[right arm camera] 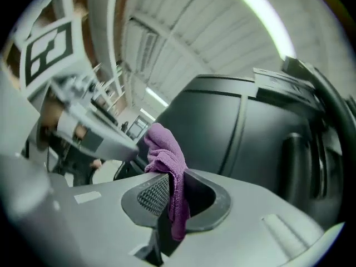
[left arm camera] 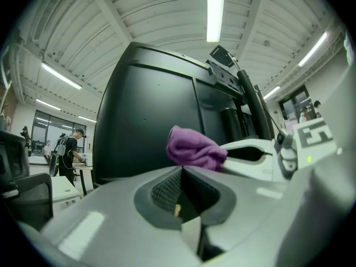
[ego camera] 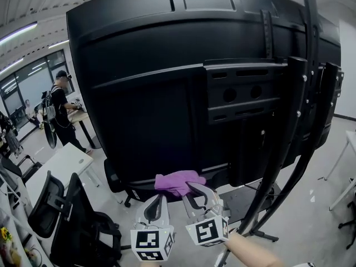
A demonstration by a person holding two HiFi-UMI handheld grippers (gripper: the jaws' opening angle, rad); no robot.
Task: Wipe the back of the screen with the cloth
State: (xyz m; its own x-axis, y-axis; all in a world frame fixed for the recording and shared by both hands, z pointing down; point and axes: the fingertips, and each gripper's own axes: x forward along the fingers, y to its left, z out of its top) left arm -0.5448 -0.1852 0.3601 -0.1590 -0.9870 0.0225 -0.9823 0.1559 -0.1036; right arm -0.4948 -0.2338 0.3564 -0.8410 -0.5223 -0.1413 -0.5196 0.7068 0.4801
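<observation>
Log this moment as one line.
right gripper: shut on purple cloth | left gripper: shut, empty | cloth near screen lower edge

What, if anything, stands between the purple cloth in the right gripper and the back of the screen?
Nothing visible does. The right gripper holds the cloth at the lower edge of the screen, and the shut left gripper sits beside it.

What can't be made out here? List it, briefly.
- Head view: whether the cloth touches the screen; the cloth covers that spot.
- Head view: the screen's top, cut off by the frame edge.
- Left gripper view: the far person, too small for detail.
</observation>
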